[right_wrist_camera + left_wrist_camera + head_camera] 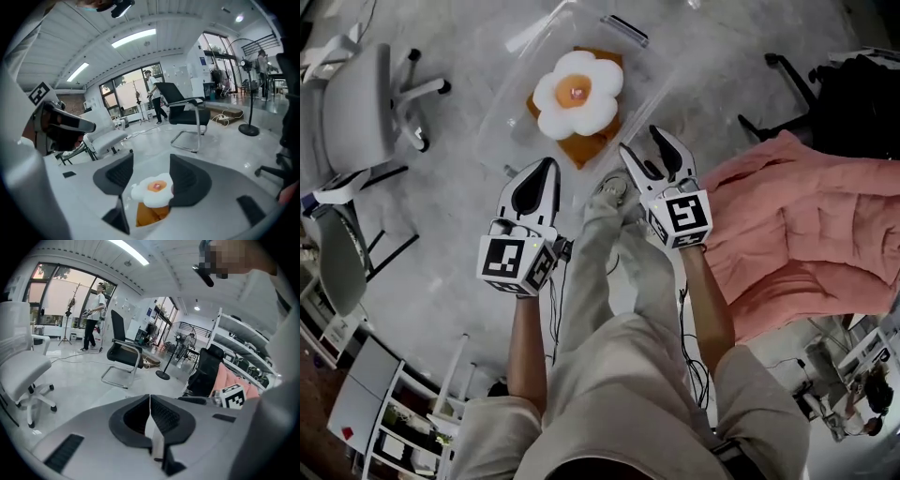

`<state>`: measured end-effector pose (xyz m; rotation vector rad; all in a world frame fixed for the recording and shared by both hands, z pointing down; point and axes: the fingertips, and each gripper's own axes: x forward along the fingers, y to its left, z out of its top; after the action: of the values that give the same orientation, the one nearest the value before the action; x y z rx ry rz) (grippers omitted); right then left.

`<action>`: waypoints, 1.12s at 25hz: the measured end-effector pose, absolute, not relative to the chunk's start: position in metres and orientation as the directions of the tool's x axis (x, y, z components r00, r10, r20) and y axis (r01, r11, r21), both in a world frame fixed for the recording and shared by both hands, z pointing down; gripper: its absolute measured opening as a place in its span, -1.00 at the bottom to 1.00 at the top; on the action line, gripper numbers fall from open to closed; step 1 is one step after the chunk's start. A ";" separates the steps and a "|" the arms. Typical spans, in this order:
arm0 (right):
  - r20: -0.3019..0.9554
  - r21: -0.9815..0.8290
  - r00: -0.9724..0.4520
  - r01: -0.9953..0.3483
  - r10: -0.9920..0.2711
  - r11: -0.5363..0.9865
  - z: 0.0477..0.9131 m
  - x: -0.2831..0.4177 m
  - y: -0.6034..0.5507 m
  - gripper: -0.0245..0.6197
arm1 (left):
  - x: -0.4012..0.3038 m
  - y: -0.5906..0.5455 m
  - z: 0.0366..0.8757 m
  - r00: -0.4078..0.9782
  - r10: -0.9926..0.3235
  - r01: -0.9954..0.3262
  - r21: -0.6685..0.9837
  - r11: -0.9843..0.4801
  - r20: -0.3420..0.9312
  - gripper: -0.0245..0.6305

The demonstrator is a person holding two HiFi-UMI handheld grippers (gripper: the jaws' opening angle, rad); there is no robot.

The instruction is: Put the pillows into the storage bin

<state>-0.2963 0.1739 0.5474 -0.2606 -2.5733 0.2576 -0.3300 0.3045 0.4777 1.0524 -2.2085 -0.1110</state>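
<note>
1. Clear plastic bin stands on the floor ahead of me, and both pillows lie inside it: a white flower pillow sits on top of an orange pillow.
2. My right claw is spread and empty, hanging by the bin's near edge. The pillows show beyond its jaws, untouched.
3. My left claw is pressed together with nothing in it, just beside the bin.
4. Both pillows look soft and light, so I judge they will squash under a pinch rather than slip. An edge or a petal is the best place to take hold, not the plump middle.
5. No other pillow shows. A pink quilt lies to my right, and I reckon the job is about done.
</note>
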 end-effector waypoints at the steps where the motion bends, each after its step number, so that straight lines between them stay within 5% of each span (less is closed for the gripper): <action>1: 0.486 -0.223 -0.850 0.107 0.205 0.969 0.537 -0.288 0.163 -0.22 | -0.328 0.296 0.475 -0.433 -0.722 -0.669 0.345 0.659 0.539 -0.88; 10: 0.474 -0.143 -0.880 -0.098 -0.019 0.985 0.443 -0.225 0.077 -0.90 | -0.318 0.238 0.421 -0.358 -0.768 -0.758 0.315 0.571 0.531 -0.88; 18: 0.459 -0.089 -0.877 -0.201 -0.138 0.976 0.343 -0.169 0.028 -0.93 | -0.282 0.198 0.347 -0.254 -0.799 -0.848 0.273 0.455 0.545 -0.88; 28: 0.436 -0.017 -0.785 -0.496 -0.440 0.868 0.240 -0.031 -0.047 -0.93 | -0.229 0.099 0.244 -0.093 -0.887 -0.943 0.246 0.224 0.453 -0.88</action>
<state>-0.0306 -0.0473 0.2404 0.6888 -2.6148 0.1809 -0.2286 0.0990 0.2438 1.6786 -1.9946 0.1451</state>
